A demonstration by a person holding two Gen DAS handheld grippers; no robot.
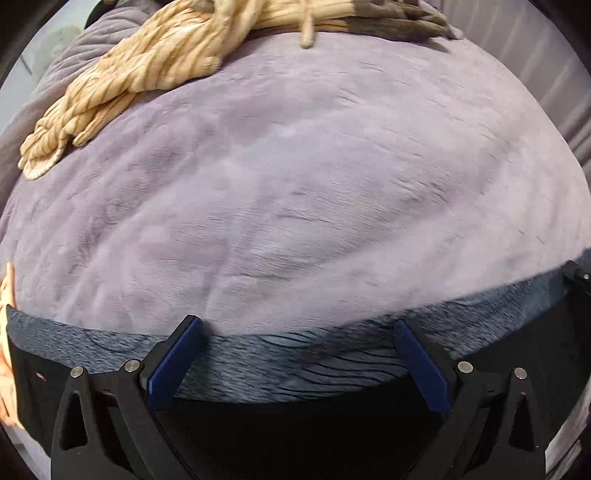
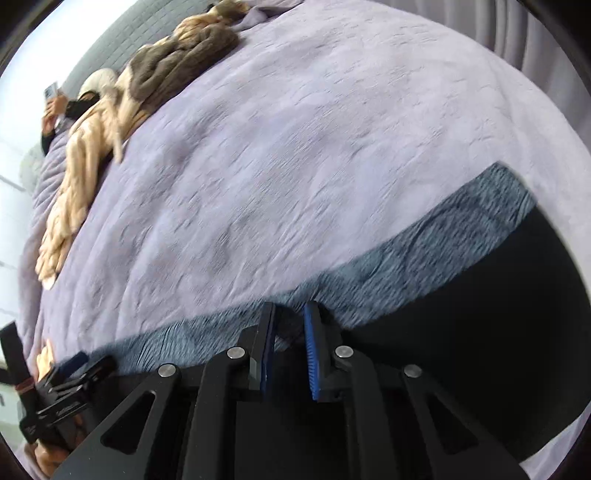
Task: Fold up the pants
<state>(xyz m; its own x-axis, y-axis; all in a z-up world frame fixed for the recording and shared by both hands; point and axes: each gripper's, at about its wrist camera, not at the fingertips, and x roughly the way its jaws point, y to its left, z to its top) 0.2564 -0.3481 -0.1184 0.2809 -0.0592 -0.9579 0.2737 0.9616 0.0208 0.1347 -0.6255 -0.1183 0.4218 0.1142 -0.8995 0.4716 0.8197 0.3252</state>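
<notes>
Black pants (image 1: 295, 424) with a grey fleecy band (image 1: 280, 362) along their top edge lie on a lavender bedspread (image 1: 295, 184). My left gripper (image 1: 297, 325) hangs over that band with its blue pads (image 1: 173, 365) spread wide and nothing between them. In the right wrist view the same band (image 2: 424, 251) runs across the frame. My right gripper (image 2: 291, 325) has its pads close together with a pucker of the grey fabric between them. The left gripper (image 2: 70, 365) also shows at the lower left of the right wrist view.
A tan striped throw (image 1: 147, 62) and a brown fleece garment (image 2: 177, 70) lie bunched along the far side of the bed. A person holding a phone (image 2: 55, 107) sits at the back left. Pale curtains (image 2: 517, 33) hang beyond the bed's right edge.
</notes>
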